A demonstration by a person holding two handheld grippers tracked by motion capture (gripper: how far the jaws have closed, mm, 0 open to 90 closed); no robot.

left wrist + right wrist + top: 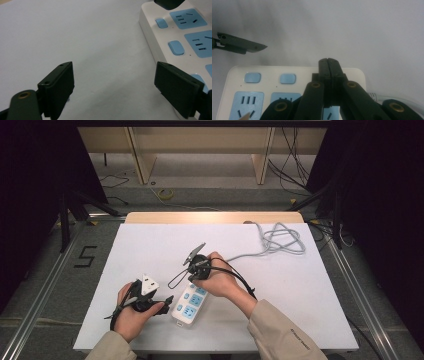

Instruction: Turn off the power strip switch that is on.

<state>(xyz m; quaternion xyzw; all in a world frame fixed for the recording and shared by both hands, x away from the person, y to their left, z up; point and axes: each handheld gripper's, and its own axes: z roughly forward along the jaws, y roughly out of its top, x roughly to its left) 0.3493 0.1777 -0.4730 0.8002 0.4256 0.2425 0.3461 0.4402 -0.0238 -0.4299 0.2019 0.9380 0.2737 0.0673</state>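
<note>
We see a white power strip (190,304) lying near the table's (310,290) near edge. Our left gripper (113,85), jaws spread wide, sits just left of it; our right gripper (328,65), jaws pressed together, hangs over its far end.

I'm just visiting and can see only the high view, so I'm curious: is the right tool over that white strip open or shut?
Observer: Shut. In the right gripper view the right tool has its jaws pressed together with nothing between them, above the strip.
Visitor: And the left one?
Observer: The left tool is wide open. One jaw stands at the strip's edge, the other over the bare table.
Visitor: What are the blue bits?
Observer: Sockets, each with a small blue switch beside it.
</note>
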